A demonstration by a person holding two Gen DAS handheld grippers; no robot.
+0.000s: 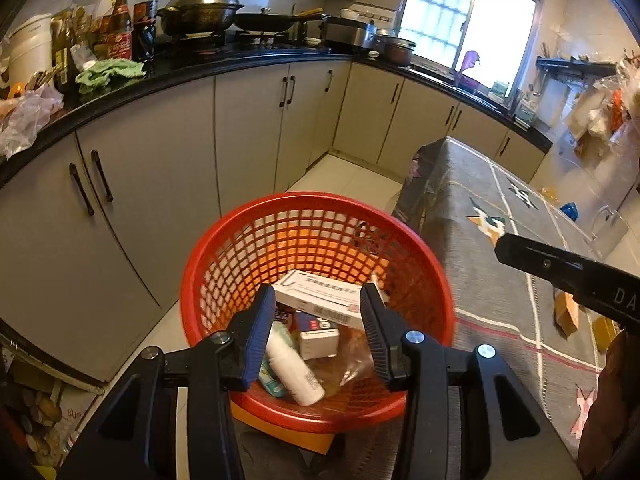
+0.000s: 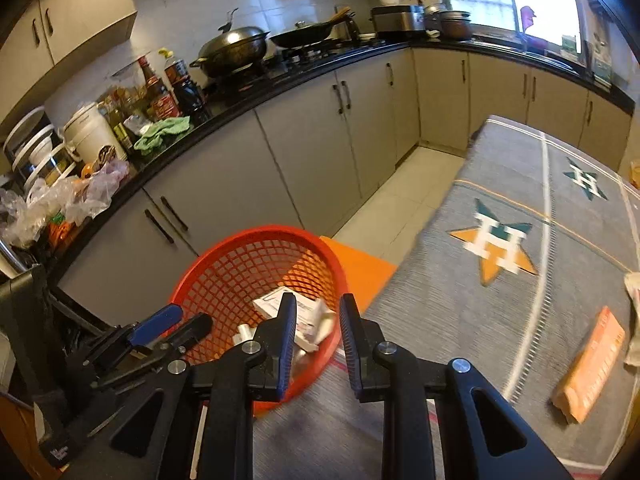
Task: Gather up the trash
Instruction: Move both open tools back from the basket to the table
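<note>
A red mesh basket (image 1: 224,252) stands on an orange stool beside the table; it also shows in the right wrist view (image 2: 240,264). In it lie a long white medicine box (image 1: 320,292), a small white box (image 1: 318,342), a white bottle (image 1: 294,372) and clear plastic. My left gripper (image 1: 318,324) is open and empty just above the basket's mouth. My right gripper (image 2: 318,336) is open and empty over the basket's near rim; its finger shows in the left wrist view (image 1: 560,268). An orange packet (image 2: 592,364) lies on the table to the right.
The table wears a grey cloth with star patterns (image 2: 496,244). A black counter (image 1: 240,60) with grey cabinets runs behind, crowded with woks, bottles, a green rag and plastic bags. White floor tiles (image 2: 400,200) lie between the cabinets and the table.
</note>
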